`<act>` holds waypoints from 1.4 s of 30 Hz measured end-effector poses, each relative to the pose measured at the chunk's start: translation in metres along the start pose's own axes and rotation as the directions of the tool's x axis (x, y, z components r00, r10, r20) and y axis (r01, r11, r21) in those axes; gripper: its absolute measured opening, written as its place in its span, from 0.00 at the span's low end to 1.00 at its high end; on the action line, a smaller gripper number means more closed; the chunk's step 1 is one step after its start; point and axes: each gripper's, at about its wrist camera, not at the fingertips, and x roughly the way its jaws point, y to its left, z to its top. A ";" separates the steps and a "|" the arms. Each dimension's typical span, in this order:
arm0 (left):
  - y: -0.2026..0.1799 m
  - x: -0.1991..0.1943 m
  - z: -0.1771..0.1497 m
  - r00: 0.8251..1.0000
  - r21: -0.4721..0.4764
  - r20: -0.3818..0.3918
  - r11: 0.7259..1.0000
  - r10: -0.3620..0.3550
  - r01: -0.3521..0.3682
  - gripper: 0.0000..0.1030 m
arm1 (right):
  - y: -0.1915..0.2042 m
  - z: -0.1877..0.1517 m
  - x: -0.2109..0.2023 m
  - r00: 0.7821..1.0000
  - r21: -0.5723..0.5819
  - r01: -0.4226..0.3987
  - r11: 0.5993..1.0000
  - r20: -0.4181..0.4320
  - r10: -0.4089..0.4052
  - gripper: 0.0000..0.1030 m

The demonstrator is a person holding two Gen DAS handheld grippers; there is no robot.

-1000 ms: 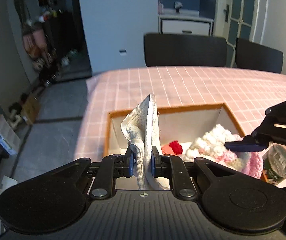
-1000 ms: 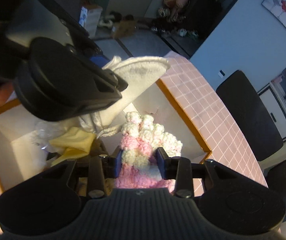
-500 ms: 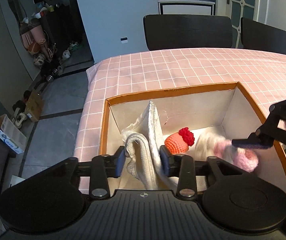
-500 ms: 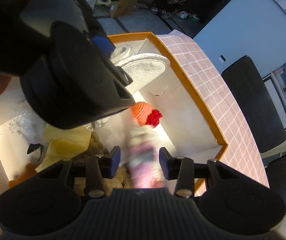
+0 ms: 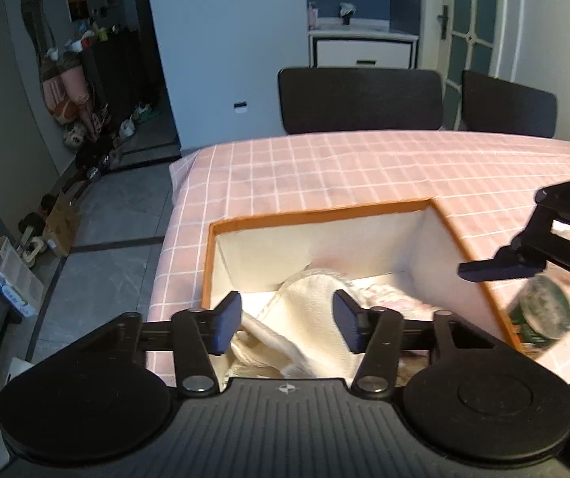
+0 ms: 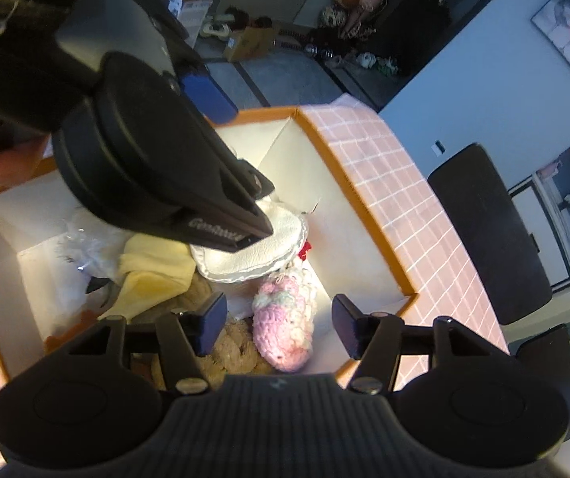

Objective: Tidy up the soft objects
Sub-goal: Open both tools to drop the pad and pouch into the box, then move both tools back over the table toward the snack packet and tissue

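Both claws agape, nothing gripped.

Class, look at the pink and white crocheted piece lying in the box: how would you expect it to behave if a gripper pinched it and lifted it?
The pink and white crocheted piece looks like loopy yarn, so it would probably squash under the pads and grip without slipping. It seems light for its bulk. Its rounded, elongated shape could sag or swing when lifted from one end.
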 end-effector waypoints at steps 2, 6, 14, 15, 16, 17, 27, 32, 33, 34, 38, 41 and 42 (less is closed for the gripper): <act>-0.008 -0.014 -0.001 1.000 0.017 0.027 1.000 0.004 -0.004 0.54 | -0.002 -0.001 -0.012 1.000 -0.004 0.000 1.000 0.027 0.000 0.59; -0.023 -0.045 -0.006 0.996 0.048 0.094 0.999 0.011 -0.016 0.46 | -0.003 -0.012 -0.049 0.994 -0.012 -0.016 1.000 0.104 0.017 0.60; -0.061 -0.101 -0.032 0.970 0.084 0.237 0.996 -0.056 0.037 0.37 | -0.002 -0.071 -0.126 0.960 -0.013 -0.053 0.999 0.274 0.054 0.61; -0.067 -0.106 -0.037 0.966 0.092 0.247 0.994 -0.074 0.052 0.36 | -0.002 -0.082 -0.135 0.955 -0.011 -0.058 0.998 0.292 0.059 0.62; -0.072 -0.109 -0.042 0.962 0.100 0.258 0.993 -0.092 0.068 0.36 | -0.002 -0.094 -0.144 0.949 -0.006 -0.060 0.998 0.309 0.059 0.63; -0.079 -0.112 -0.046 0.957 0.108 0.267 0.991 -0.109 0.082 0.36 | -0.002 -0.105 -0.152 0.944 0.000 -0.062 0.998 0.324 0.059 0.64; -0.153 -0.115 -0.077 0.910 0.210 0.287 0.946 -0.300 0.246 0.34 | -0.009 -0.219 -0.196 0.922 0.114 -0.092 0.989 0.384 0.041 0.68; -0.196 -0.097 -0.075 0.898 0.302 0.233 0.906 -0.373 0.297 0.32 | -0.020 -0.265 -0.195 0.935 0.228 -0.092 0.969 0.354 0.005 0.68; -0.204 -0.093 -0.076 0.898 0.318 0.219 0.898 -0.382 0.305 0.32 | -0.020 -0.276 -0.197 0.940 0.256 -0.084 0.963 0.342 -0.009 0.68; -0.213 -0.089 -0.075 0.897 0.332 0.203 0.890 -0.392 0.313 0.32 | -0.024 -0.285 -0.197 0.943 0.284 -0.077 0.956 0.333 -0.023 0.68; -0.247 -0.070 -0.072 0.901 0.381 0.156 0.866 -0.405 0.323 0.32 | -0.044 -0.322 -0.193 0.952 0.399 -0.045 0.916 0.294 -0.082 0.68; -0.271 -0.060 -0.072 0.901 0.397 0.136 0.856 -0.413 0.332 0.32 | -0.060 -0.345 -0.186 0.959 0.478 -0.020 0.878 0.256 -0.118 0.68; -0.279 -0.057 -0.071 0.900 0.397 0.133 0.854 -0.416 0.336 0.32 | -0.066 -0.350 -0.181 0.962 0.500 -0.010 0.866 0.242 -0.128 0.67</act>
